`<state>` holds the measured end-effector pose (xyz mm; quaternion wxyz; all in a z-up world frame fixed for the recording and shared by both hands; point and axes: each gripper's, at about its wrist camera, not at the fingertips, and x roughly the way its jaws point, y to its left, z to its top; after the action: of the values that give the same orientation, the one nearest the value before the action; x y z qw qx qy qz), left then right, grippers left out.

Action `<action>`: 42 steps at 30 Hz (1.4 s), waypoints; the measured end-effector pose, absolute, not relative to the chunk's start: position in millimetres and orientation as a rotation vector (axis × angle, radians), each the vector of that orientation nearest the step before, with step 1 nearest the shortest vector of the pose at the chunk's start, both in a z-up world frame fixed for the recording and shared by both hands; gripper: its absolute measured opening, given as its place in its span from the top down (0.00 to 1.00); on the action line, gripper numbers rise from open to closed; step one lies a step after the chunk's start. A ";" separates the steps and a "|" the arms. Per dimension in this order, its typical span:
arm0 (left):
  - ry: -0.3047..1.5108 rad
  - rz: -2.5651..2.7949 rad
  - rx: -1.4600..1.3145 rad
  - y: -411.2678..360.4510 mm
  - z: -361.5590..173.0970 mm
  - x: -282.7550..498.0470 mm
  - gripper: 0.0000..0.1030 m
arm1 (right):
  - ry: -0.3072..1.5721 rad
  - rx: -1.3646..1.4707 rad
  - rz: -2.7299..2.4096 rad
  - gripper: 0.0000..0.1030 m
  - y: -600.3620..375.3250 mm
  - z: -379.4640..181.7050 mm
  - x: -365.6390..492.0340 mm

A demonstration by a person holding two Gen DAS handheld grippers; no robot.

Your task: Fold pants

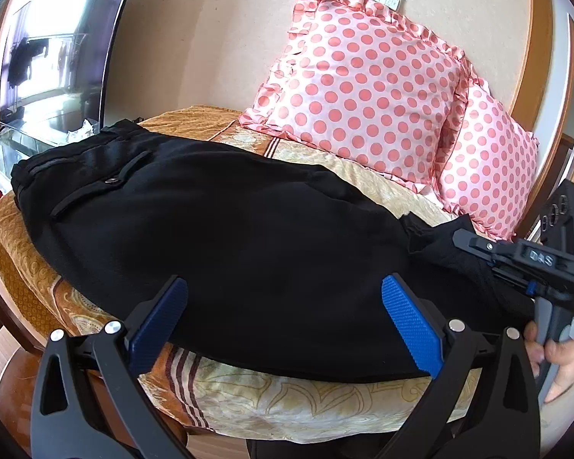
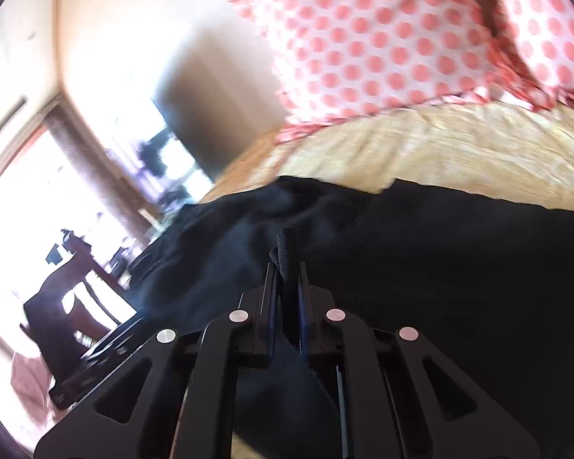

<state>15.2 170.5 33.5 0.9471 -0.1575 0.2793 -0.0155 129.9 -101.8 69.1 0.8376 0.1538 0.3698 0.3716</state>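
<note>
Black pants [image 1: 225, 229] lie flat across a gold patterned bed cover [image 1: 287, 401], waistband and back pocket at the far left. My left gripper [image 1: 283, 317] is open, its blue pads either side of the pants' near edge, holding nothing. My right gripper [image 1: 467, 239] shows at the right of the left wrist view, shut on the leg end of the pants. In the right wrist view the right gripper [image 2: 286, 267] is shut on a pinched fold of the black pants [image 2: 440, 287], lifted slightly off the bed.
Two pink polka-dot pillows [image 1: 367, 88] lean against the wall behind the pants. A dark TV screen [image 1: 53, 46] stands on a stand at the left. The bed's near edge drops off below my left gripper. A person's hand [image 1: 558, 359] holds the right gripper's handle.
</note>
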 end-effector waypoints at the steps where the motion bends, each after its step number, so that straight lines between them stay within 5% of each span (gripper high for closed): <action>1: 0.569 -0.030 -0.320 170.5 33.6 15.7 0.02 | 0.794 0.314 0.828 0.91 -91.6 66.7 123.0; 16: 0.571 -0.016 -0.329 174.2 31.9 15.5 0.02 | 0.768 0.042 0.786 0.90 -49.7 30.1 82.1; 18: 0.572 -0.012 -0.330 174.8 32.0 15.9 0.02 | 0.749 -0.039 0.787 0.79 -44.3 33.5 72.1; 20: 0.570 -0.007 -0.329 176.4 33.1 15.1 0.02 | 0.728 -0.097 0.814 0.44 -40.7 39.6 60.2; 21: 0.565 0.000 -0.326 178.1 34.6 14.1 0.02 | 0.705 -0.096 0.824 0.40 -42.0 44.4 55.8; 33: 0.550 0.090 -0.426 238.2 45.7 8.7 0.02 | 0.712 -0.196 0.645 0.40 -39.4 40.3 69.9; 36: 0.537 0.116 -0.539 278.2 47.3 6.1 0.02 | 0.739 -0.089 0.670 0.18 -57.8 45.1 76.7; 42: 0.553 0.098 -0.854 356.6 30.2 9.7 0.02 | 0.746 -0.006 0.666 0.16 -75.7 48.2 78.4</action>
<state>9.7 356.6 30.2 0.8723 -0.4086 0.2644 0.0470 78.4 -75.7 48.2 0.8775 -0.0028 0.3576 0.3194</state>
